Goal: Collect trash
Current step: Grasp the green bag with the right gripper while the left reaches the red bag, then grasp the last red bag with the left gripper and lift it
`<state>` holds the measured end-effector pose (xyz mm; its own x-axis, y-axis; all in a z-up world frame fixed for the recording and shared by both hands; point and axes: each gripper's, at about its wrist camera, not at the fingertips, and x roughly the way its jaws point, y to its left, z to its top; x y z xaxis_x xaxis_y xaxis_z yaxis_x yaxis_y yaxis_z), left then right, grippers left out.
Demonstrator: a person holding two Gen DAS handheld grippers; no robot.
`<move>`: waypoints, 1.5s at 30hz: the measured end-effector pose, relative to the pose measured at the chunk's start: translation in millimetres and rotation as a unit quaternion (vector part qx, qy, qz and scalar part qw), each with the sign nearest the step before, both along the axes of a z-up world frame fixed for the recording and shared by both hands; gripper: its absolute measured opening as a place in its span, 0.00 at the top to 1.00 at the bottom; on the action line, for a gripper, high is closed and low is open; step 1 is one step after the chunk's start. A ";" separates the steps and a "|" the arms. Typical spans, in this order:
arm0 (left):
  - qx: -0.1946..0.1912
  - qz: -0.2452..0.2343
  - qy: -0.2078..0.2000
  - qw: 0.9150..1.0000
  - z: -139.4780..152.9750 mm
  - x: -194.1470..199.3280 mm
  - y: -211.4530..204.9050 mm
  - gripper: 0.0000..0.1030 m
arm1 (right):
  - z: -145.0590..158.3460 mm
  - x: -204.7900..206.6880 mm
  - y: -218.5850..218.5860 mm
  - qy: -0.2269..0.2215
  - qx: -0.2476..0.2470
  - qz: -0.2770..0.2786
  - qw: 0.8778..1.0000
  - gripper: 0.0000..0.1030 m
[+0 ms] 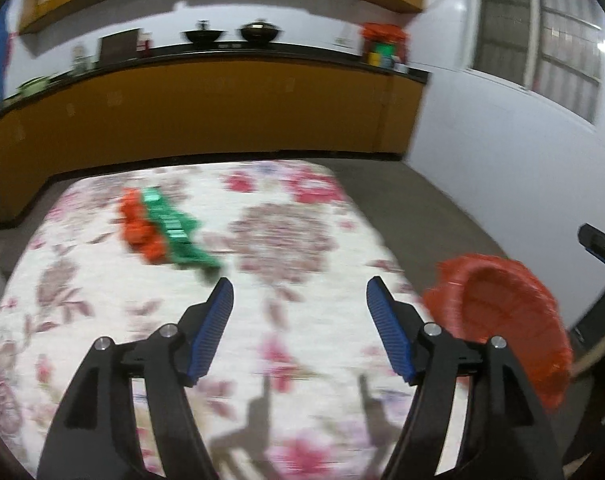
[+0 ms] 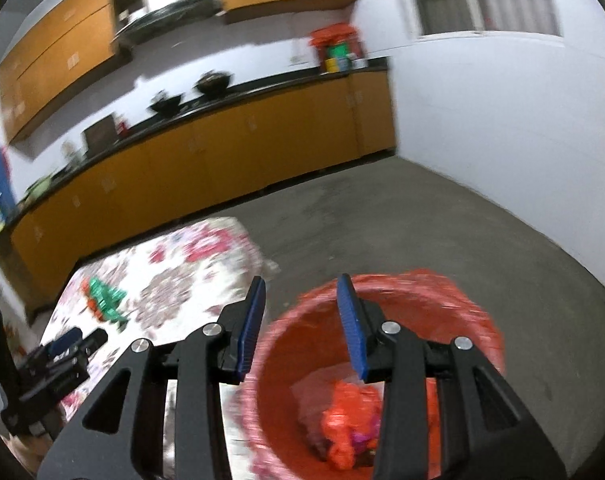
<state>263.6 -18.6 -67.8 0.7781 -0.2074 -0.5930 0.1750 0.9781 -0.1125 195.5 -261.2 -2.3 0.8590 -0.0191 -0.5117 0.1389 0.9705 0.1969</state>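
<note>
While empty, both tongs [image 1: 300,286] [image 2: 301,284] gape.

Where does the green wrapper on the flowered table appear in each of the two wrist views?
Left wrist view: the green wrapper lies left of centre on the flowered tablecloth, beside orange trash.
Right wrist view: far smaller, at lower left.
Shared landmark: the red bin at the table's right edge.

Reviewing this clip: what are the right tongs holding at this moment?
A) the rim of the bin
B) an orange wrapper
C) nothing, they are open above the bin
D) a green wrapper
C: the right tongs stand open with nothing between the pads, above the red-lined bin, where an orange wrapper already lies.
</note>
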 end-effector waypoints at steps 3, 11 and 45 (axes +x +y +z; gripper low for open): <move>0.004 0.046 0.004 0.999 -2.1 7.4 40.3 0.33 | -2.2 23.3 39.5 0.008 -0.005 0.051 0.999 0.62; 0.010 0.146 0.005 0.989 -9.8 14.3 132.7 0.33 | -26.7 106.2 160.2 0.055 0.017 0.196 0.979 0.63; 0.001 0.145 0.078 0.986 -54.2 163.7 123.1 0.26 | -90.6 165.1 147.9 0.120 -0.022 0.191 0.974 0.73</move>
<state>427.4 104.5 -122.0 0.7035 0.0122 -0.7106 -0.1317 0.9848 -0.1135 360.6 -113.2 -92.9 0.6641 0.2518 -0.7039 -0.1962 0.9673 0.1610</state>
